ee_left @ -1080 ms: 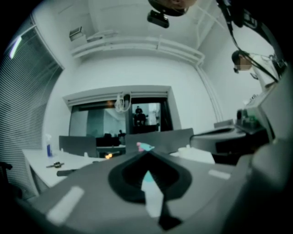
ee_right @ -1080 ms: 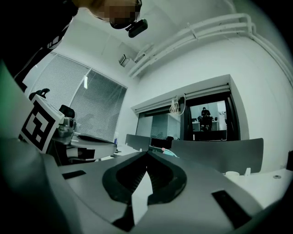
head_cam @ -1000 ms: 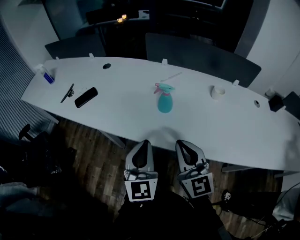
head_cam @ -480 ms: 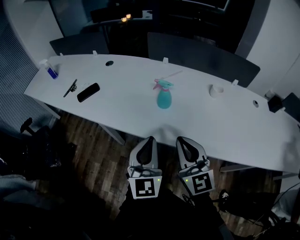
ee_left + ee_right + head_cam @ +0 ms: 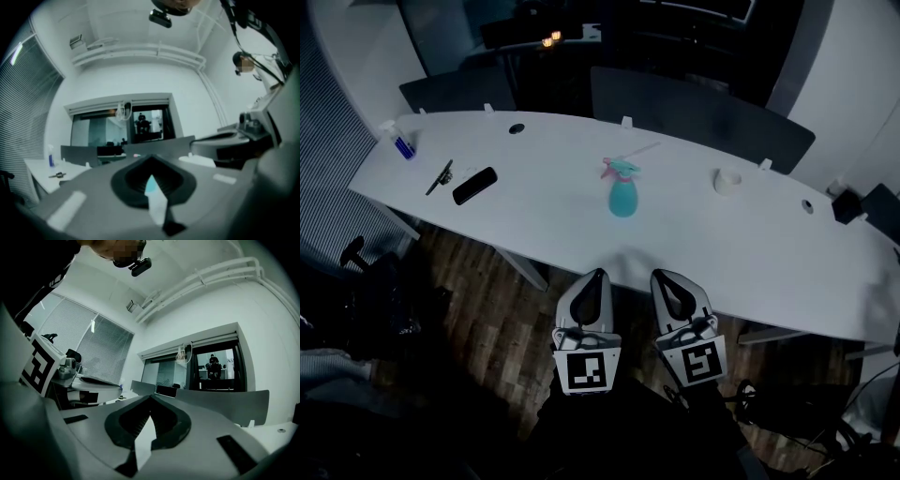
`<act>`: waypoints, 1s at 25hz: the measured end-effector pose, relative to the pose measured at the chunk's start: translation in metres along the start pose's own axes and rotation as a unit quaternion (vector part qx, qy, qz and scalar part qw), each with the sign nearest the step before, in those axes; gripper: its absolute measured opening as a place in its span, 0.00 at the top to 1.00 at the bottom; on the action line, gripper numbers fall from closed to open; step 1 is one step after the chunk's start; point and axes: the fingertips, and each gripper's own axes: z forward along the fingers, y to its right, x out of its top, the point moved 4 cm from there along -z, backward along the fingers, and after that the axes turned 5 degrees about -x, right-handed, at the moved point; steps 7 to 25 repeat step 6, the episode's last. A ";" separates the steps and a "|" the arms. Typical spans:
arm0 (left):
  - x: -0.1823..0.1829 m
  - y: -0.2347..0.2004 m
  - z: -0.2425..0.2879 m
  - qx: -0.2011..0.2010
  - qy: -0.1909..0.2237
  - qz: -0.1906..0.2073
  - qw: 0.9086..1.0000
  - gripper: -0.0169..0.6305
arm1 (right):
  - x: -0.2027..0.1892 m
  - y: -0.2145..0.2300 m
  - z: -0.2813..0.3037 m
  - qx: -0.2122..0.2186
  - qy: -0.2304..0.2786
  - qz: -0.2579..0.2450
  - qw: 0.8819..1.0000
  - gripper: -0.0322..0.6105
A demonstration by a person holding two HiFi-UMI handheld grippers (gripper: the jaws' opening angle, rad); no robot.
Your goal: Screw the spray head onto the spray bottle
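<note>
A teal spray bottle point(image 5: 622, 199) stands near the middle of the white table point(image 5: 750, 244). The teal and pink spray head point(image 5: 619, 169) shows at its far side, with a thin pale tube point(image 5: 643, 149) running off to the back right. Whether the head sits on the bottle or lies behind it I cannot tell. My left gripper point(image 5: 596, 275) point(image 5: 151, 157) and right gripper point(image 5: 660, 274) point(image 5: 151, 397) hang side by side at the table's near edge. Both point level at the bottle, are shut, and hold nothing.
At the table's left end lie a black oblong object point(image 5: 475, 185), a small dark tool point(image 5: 441, 175) and a small bottle with a blue base point(image 5: 399, 141). A tape roll point(image 5: 728, 181) sits right of the bottle. Dark chairs point(image 5: 694, 108) stand behind the table, over wooden floor point(image 5: 487, 309).
Both grippers have shifted slightly and stay shut. The head view has drifted a little. Nothing on the table has moved.
</note>
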 end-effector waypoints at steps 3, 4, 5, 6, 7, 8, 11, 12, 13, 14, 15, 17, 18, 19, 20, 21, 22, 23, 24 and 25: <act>0.003 0.005 0.001 -0.004 0.002 0.003 1.000 0.97 | 0.000 0.002 -0.002 -0.001 -0.001 0.000 1.000 0.94; 0.003 0.006 0.002 -0.006 0.002 0.001 1.000 0.97 | 0.000 0.003 -0.002 -0.002 -0.002 0.000 1.000 0.94; 0.002 0.007 0.002 -0.007 0.002 0.000 1.000 0.97 | -0.001 0.004 -0.003 -0.003 -0.003 0.001 1.000 0.94; 0.002 0.008 0.002 -0.008 0.001 -0.002 1.000 0.97 | -0.001 0.004 -0.003 -0.004 -0.004 0.001 1.000 0.94; 0.002 0.008 0.002 -0.008 0.001 -0.002 1.000 0.97 | -0.001 0.004 -0.003 -0.004 -0.004 0.001 1.000 0.94; 0.002 0.008 0.002 -0.008 0.001 -0.002 1.000 0.97 | -0.001 0.004 -0.003 -0.004 -0.004 0.001 1.000 0.94; 0.002 0.008 0.002 -0.008 0.001 -0.002 1.000 0.97 | -0.001 0.004 -0.003 -0.004 -0.004 0.001 1.000 0.94; 0.002 0.008 0.002 -0.008 0.001 -0.002 1.000 0.97 | -0.001 0.004 -0.003 -0.004 -0.004 0.001 1.000 0.94; 0.002 0.008 0.002 -0.008 0.001 -0.002 1.000 0.97 | -0.001 0.004 -0.003 -0.004 -0.004 0.001 1.000 0.94; 0.002 0.008 0.002 -0.008 0.001 -0.002 1.000 0.97 | -0.001 0.004 -0.003 -0.004 -0.004 0.001 1.000 0.94; 0.002 0.008 0.002 -0.008 0.001 -0.002 1.000 0.97 | -0.001 0.004 -0.003 -0.004 -0.004 0.001 1.000 0.94; 0.002 0.008 0.002 -0.008 0.001 -0.002 1.000 0.97 | -0.001 0.004 -0.003 -0.004 -0.004 0.001 1.000 0.94; 0.002 0.008 0.002 -0.008 0.001 -0.002 1.000 0.97 | -0.001 0.004 -0.003 -0.004 -0.004 0.001 1.000 0.94; 0.002 0.008 0.002 -0.008 0.001 -0.002 1.000 0.97 | -0.001 0.004 -0.003 -0.004 -0.004 0.001 1.000 0.94; 0.002 0.008 0.002 -0.008 0.001 -0.002 1.000 0.97 | -0.001 0.004 -0.003 -0.004 -0.004 0.001 1.000 0.94; 0.002 0.008 0.002 -0.008 0.001 -0.002 1.000 0.97 | -0.001 0.004 -0.003 -0.004 -0.004 0.001 1.000 0.94; 0.002 0.008 0.002 -0.008 0.001 -0.002 1.000 0.97 | -0.001 0.004 -0.003 -0.004 -0.004 0.001 1.000 0.94; 0.002 0.008 0.002 -0.008 0.001 -0.002 1.000 0.97 | -0.001 0.004 -0.003 -0.004 -0.004 0.001 1.000 0.94; 0.002 0.008 0.002 -0.008 0.001 -0.002 1.000 0.97 | -0.001 0.004 -0.003 -0.004 -0.004 0.001 1.000 0.94; 0.002 0.008 0.002 -0.008 0.001 -0.002 1.000 0.97 | -0.001 0.004 -0.003 -0.004 -0.004 0.001 1.000 0.94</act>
